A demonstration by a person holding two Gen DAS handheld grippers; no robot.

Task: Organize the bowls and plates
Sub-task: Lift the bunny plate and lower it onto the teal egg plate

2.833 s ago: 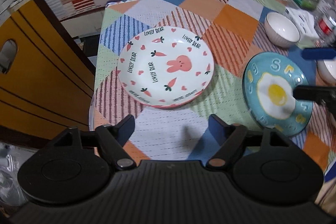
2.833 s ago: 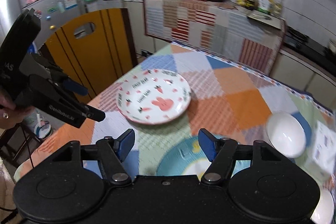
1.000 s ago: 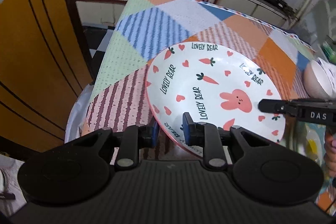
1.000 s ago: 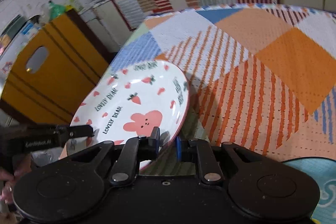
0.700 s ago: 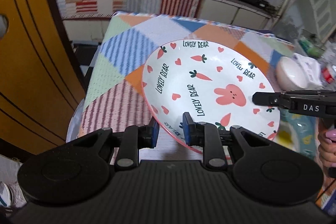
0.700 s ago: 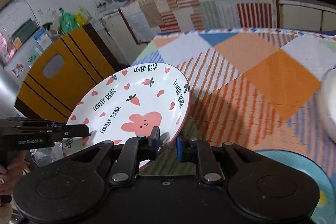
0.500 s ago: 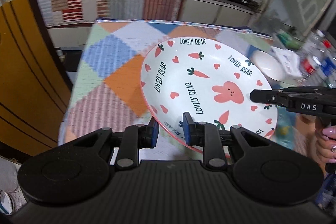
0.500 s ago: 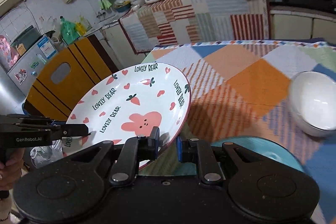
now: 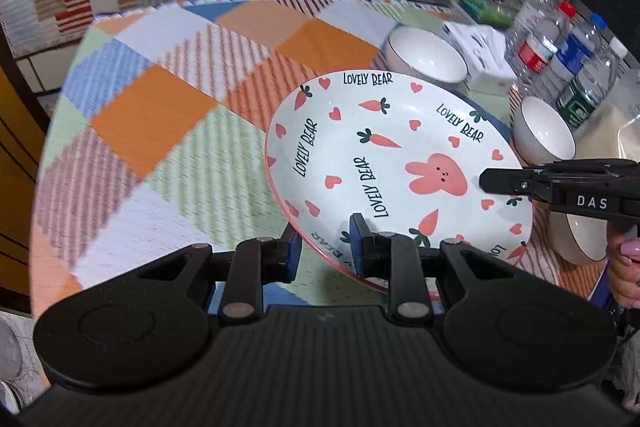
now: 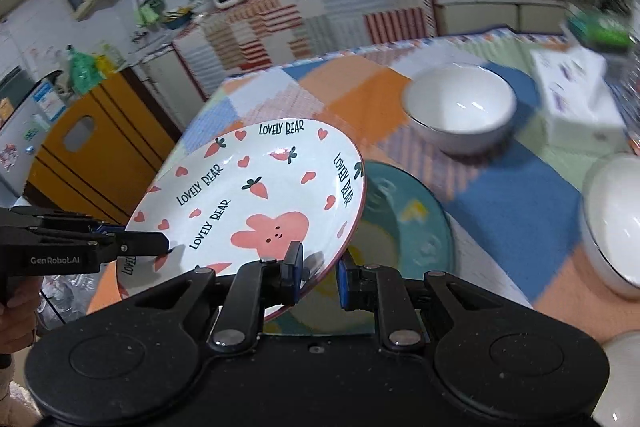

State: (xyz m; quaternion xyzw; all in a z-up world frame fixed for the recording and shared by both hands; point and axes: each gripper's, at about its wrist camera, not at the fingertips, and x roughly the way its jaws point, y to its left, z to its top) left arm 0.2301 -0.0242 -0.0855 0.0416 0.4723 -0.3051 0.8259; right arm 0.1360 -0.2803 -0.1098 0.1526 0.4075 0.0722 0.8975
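Note:
Both grippers hold the white rabbit plate [image 9: 396,163] by opposite rims, lifted off the table and tilted. My left gripper [image 9: 326,249] is shut on its near rim; my right gripper [image 10: 318,273] is shut on the other rim of the plate [image 10: 260,195]. The right gripper also shows in the left wrist view [image 9: 560,187], and the left gripper in the right wrist view [image 10: 80,247]. The blue egg plate [image 10: 416,227] lies on the table directly beneath the lifted plate. White bowls stand at the back [image 10: 460,107] and at the right [image 10: 616,219].
The round table wears a patchwork cloth [image 9: 160,107]. Water bottles [image 9: 560,47] and a white tissue box [image 10: 576,87] stand along its far right edge. A third bowl [image 9: 576,239] sits near the right hand. A yellow chair back [image 10: 92,151] stands at the left.
Both grippers closed on the rabbit plate, lifted it off the table and carried it to the right, so it now hangs over the blue egg plate.

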